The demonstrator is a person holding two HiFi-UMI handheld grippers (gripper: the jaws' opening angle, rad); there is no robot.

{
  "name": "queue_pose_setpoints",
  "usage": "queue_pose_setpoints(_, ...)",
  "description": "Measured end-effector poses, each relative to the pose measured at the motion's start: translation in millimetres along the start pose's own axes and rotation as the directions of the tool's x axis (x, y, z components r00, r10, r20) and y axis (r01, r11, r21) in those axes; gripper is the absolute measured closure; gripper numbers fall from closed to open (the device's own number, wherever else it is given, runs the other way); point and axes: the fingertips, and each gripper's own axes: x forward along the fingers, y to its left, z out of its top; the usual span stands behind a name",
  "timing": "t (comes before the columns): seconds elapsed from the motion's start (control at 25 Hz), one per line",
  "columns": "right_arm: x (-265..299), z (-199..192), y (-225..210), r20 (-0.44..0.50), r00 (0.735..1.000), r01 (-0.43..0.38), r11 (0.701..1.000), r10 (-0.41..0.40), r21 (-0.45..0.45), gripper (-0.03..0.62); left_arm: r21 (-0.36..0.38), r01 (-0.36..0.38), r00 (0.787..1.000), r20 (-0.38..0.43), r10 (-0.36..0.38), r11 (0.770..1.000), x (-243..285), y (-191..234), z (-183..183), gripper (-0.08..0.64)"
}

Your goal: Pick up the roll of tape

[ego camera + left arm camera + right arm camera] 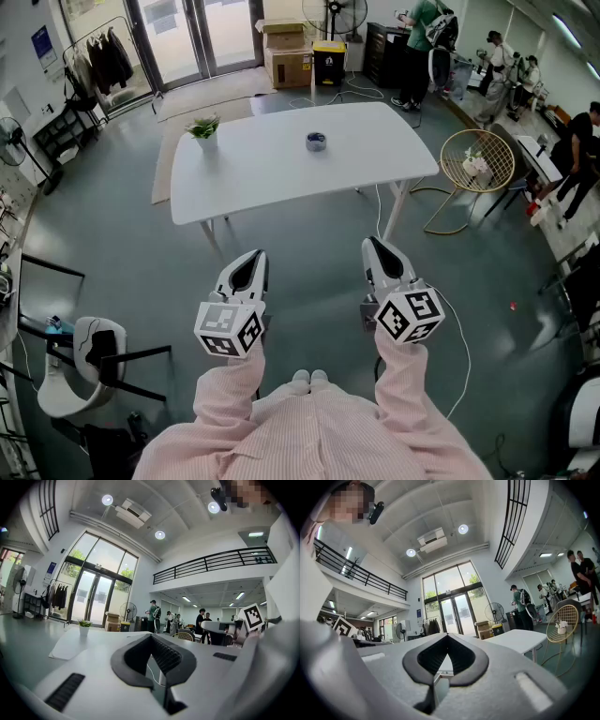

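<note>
The roll of tape [316,142] is a small blue-grey ring lying flat near the middle of the white table [272,178], far ahead of me. My left gripper [256,255] and right gripper [371,245] are held level and side by side over the floor, well short of the table's near edge. Both have their jaws together with nothing between them. In the left gripper view the left gripper [151,637] points at the table and the tape is hidden behind it. The right gripper [446,637] shows the table [520,639] off to its right.
A small potted plant [203,128] stands at the table's far left corner. A gold wire chair [476,164] sits right of the table, and a white chair [80,367] at my lower left. Cardboard boxes [286,54], a fan and several people are at the back.
</note>
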Motion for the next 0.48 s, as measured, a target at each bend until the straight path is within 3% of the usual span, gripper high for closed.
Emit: queue_pose_setpoints(0.48,-6.3,-13.6,-28.5,-0.036,0.999,-0.014,0.999,0.015,0.033,0.588,-0.008,-0.014,1.0,-0.01,0.014,1.0,12.3,-22.9,-10.8,0.558)
